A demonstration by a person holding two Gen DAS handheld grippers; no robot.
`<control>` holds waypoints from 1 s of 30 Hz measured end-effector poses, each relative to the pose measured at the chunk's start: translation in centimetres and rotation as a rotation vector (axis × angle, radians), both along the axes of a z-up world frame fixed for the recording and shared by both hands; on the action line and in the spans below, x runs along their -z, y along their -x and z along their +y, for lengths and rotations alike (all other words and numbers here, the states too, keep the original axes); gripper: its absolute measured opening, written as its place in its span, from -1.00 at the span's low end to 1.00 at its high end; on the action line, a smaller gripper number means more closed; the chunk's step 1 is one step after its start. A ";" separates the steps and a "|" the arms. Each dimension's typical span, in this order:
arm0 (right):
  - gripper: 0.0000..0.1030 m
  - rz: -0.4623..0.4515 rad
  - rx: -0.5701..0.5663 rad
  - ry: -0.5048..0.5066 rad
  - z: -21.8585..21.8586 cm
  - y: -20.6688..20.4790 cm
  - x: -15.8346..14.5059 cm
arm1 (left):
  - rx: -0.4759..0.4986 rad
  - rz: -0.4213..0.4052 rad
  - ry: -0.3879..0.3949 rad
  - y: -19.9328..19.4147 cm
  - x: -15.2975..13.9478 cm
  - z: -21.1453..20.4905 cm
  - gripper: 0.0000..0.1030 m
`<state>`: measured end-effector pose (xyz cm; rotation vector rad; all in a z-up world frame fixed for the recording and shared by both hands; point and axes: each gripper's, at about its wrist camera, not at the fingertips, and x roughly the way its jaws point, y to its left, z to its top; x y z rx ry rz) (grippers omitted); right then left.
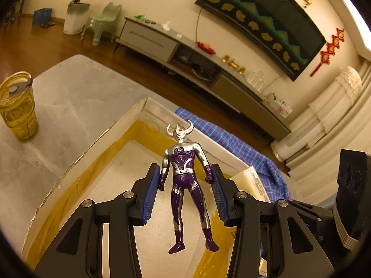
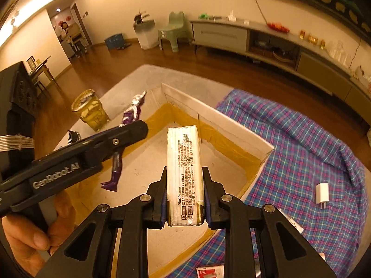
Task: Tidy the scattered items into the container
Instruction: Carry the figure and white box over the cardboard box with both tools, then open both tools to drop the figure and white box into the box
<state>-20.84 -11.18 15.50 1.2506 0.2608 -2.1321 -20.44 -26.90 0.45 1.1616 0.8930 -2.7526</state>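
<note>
Purple-and-silver toy figure (image 1: pixel 185 185) hangs between the blue pads (image 1: pixel 151 197) of the left gripper (image 1: pixel 185 194). Pads sit at its arms and hands; jaws look part-way apart, so it is unclear whether the figure is pinched or just let go. In the right wrist view the figure (image 2: pixel 132 113) sits at the tip of the left gripper (image 2: pixel 129 134), legs dangling below it.

Figure's long axis runs along the gripper fingers, head toward frame top, feet toward frame bottom. Directly behind and below it is the cardboard box (image 1: pixel 97 143), open-topped, yellow tape along the inner edges, floor bare under the figure. So the drop point is straight down, no sideways travel needed.

Right gripper (image 2: pixel 185 199) is clamped on a tissue pack (image 2: pixel 184 173), long axis pointing away along the fingers toward the box's (image 2: pixel 222 125) far corner. Pack is over the box interior, centre frame.

Both hands are over the box, left at frame left, right at centre, tools angled down at it. Likely step: release into box.

Still out on the plaid cloth (image 2: pixel 301 150): white charger (image 2: pixel 322 194), lower right. Yellow lidded cup (image 1: pixel 17 106) stands on the grey table (image 1: pixel 69 97), upper left.
</note>
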 end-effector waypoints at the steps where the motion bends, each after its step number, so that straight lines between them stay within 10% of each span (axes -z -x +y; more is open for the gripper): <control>1: -0.51 -0.022 0.003 -0.003 -0.1 0.5 0.4 | -0.003 -0.022 -0.010 0.3 0.6 0.0 -0.10; 10: -0.50 -0.188 0.008 -0.036 -1.1 3.5 3.6 | -0.030 -0.148 -0.051 1.5 3.7 0.6 -0.09; 30: -0.37 -0.153 0.013 -0.147 -2.3 4.1 4.0 | -0.112 -0.185 -0.138 1.3 5.1 -2.2 0.09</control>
